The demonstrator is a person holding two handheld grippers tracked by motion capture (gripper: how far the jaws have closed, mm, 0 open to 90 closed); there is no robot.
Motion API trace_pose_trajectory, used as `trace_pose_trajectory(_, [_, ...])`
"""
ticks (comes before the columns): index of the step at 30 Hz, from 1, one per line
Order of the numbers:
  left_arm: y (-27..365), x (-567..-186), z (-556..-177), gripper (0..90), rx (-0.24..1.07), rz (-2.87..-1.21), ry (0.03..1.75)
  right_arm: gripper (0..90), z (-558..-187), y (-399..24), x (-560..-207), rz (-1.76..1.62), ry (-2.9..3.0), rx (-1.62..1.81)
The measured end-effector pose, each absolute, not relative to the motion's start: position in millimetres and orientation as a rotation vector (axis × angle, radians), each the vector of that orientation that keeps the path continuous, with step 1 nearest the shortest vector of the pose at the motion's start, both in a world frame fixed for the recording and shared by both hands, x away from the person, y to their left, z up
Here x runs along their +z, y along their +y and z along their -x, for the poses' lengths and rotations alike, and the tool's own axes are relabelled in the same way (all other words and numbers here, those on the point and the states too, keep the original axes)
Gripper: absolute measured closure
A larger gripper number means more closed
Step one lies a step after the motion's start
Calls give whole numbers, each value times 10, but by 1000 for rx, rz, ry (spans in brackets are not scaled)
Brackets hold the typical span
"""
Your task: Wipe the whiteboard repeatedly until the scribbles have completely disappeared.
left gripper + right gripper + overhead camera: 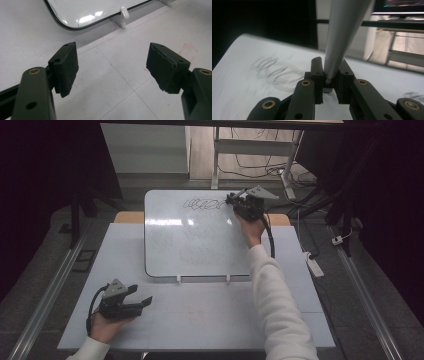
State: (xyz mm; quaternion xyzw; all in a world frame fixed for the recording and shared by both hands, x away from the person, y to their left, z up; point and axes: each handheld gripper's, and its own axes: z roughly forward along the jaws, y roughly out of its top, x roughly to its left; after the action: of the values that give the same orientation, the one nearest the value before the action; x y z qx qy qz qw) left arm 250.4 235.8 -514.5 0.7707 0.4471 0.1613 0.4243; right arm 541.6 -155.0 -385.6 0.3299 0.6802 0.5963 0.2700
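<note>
The right gripper (235, 199) clamps a grey marker (342, 37) at the whiteboard's (195, 250) far edge — beside black scribbles (202, 203). The left gripper (142, 296) rests on the table (210, 320), jaws wide — nothing between them.

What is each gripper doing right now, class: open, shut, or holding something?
Left gripper: open, holding nothing, above the table.
Right gripper: shut on the grey pen, at the whiteboard.

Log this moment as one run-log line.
right gripper: shut on marker | whiteboard: scribbles at far edge | left gripper: open, holding nothing
</note>
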Motion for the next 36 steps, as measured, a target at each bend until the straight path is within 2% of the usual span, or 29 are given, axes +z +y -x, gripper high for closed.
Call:
trace_pose_trajectory(7, [2370, -5159, -2532, 261, 399, -1932, 1121, 785, -5324, -1303, -3937, -741, 1989, 1568])
trace_pose_trajectory(13, [2364, -5148, -2511, 261, 400, -1929, 1116, 785, -5437, -1467, -3852, -876, 1852, 1614])
trace_pose_trajectory(19, [2361, -5155, -2526, 261, 397, -1932, 1116, 785, -5269, -1248, -3979, -715, 2023, 1559])
trace_pose_trajectory(24, [2349, -5135, -2501, 261, 405, -1931, 1106, 785, -5401, -1405, -3846, -841, 1874, 1580])
trace_pose_trajectory(30, [2362, -5146, -2526, 261, 400, -1930, 1109, 785, -5311, -1202, -3925, -717, 1991, 1544])
trace_pose_trajectory(36, [2351, -5126, -2508, 261, 407, -1927, 1100, 785, -5404, -1298, -3890, -854, 1881, 1611])
